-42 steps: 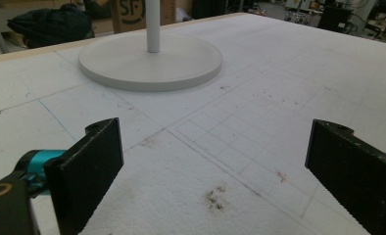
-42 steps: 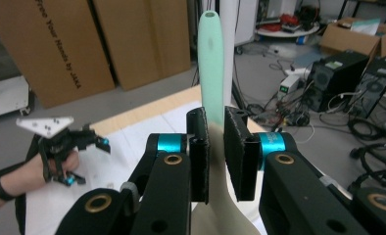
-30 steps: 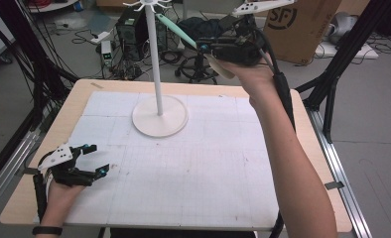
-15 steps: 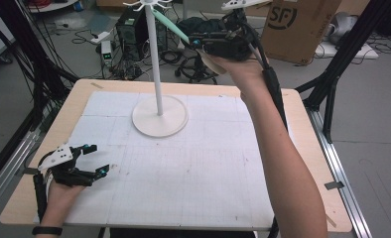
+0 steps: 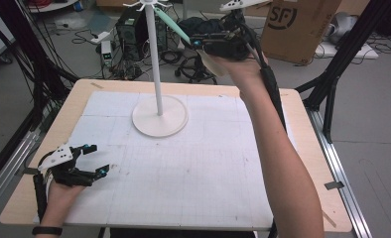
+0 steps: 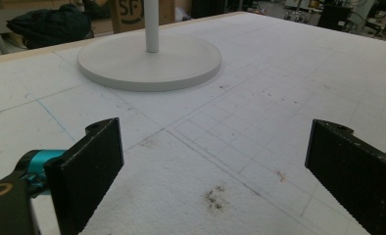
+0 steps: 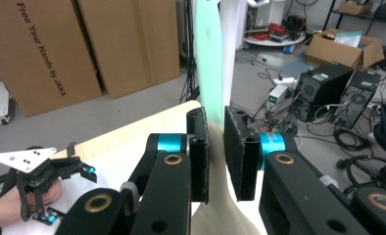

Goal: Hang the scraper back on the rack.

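A white stand with a round base (image 5: 159, 118) and a thin pole (image 5: 154, 59) rises from the far middle of the white mat. High beside the pole's top, my right gripper (image 5: 196, 40) is shut on a long mint-green utensil (image 5: 172, 25) that points toward the stand's top arms. In the right gripper view the jaws (image 7: 216, 152) pinch its cream lower part while the green blade (image 7: 208, 58) rises past them. My left gripper (image 5: 95, 158) rests on the mat at the near left, open and holding nothing (image 6: 215, 166), facing the base (image 6: 149, 61).
The mat covers a wooden table (image 5: 312, 148) flanked by black frame posts. Beyond the far edge, a cardboard box (image 5: 297, 25), computer cases (image 5: 134, 29) and cables lie on the floor. The person's right forearm (image 5: 278, 163) crosses the mat's right side.
The right gripper has shifted slightly left toward the pole's top, still holding the green utensil. The left gripper has stayed put.
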`<state>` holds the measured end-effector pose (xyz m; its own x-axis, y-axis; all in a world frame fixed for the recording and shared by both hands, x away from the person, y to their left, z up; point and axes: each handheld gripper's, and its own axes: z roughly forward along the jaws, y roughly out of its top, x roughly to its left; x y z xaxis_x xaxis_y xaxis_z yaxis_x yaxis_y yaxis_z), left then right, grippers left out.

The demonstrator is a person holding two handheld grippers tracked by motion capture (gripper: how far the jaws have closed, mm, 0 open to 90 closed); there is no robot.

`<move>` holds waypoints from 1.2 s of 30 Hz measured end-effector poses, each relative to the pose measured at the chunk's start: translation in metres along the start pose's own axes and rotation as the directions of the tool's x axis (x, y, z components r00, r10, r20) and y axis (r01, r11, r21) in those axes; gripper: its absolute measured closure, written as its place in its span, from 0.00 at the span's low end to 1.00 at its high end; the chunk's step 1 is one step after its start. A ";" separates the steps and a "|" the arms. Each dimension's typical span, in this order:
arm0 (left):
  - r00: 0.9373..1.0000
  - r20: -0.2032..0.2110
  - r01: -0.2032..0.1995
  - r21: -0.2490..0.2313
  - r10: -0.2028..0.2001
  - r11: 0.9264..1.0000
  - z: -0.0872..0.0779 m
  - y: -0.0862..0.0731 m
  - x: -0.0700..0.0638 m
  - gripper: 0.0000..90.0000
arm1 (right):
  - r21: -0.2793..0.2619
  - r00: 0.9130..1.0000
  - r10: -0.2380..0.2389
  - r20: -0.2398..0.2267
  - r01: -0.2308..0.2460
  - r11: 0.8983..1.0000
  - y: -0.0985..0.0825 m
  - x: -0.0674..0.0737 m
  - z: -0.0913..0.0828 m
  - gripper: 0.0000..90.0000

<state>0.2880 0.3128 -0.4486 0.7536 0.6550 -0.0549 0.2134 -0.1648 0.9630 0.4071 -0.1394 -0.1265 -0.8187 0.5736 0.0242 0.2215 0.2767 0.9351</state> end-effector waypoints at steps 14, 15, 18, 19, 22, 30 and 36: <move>1.000 0.000 -0.002 0.001 0.002 1.000 0.000 0.000 0.000 0.09 | 0.023 0.999 -0.002 0.037 0.001 1.000 -0.004 -0.006 0.008 0.90; 1.000 0.000 -0.002 0.001 0.002 1.000 0.000 0.000 0.000 0.09 | 0.023 0.999 0.000 0.038 -0.001 1.000 -0.004 -0.006 0.009 0.90; 1.000 0.000 -0.003 0.001 0.003 1.000 0.000 0.000 0.000 0.09 | 0.021 0.999 0.002 0.041 -0.003 1.000 -0.004 -0.007 0.012 0.90; 1.000 0.000 -0.003 0.001 0.003 1.000 0.000 0.000 0.000 0.09 | 0.028 0.999 0.007 0.044 -0.008 1.000 -0.005 -0.007 0.013 0.90; 1.000 0.001 -0.002 0.001 0.002 1.000 0.000 0.000 0.000 0.09 | 0.036 0.999 0.003 0.051 -0.005 0.999 -0.008 -0.009 0.018 0.88; 1.000 0.001 -0.002 0.002 0.002 1.000 0.000 0.000 0.000 0.09 | -0.019 0.997 -0.026 0.069 0.028 0.999 -0.029 -0.011 0.013 0.53; 1.000 -0.001 0.003 0.001 -0.003 1.000 0.000 0.000 0.000 0.09 | -0.092 0.998 -0.024 0.062 0.030 0.995 -0.070 -0.013 -0.011 0.40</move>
<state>0.2881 0.3129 -0.4487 0.7526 0.6560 -0.0578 0.2162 -0.1633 0.9626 0.3965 -0.1744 -0.1884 -0.7896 0.6133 -0.0205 0.1471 0.2215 0.9640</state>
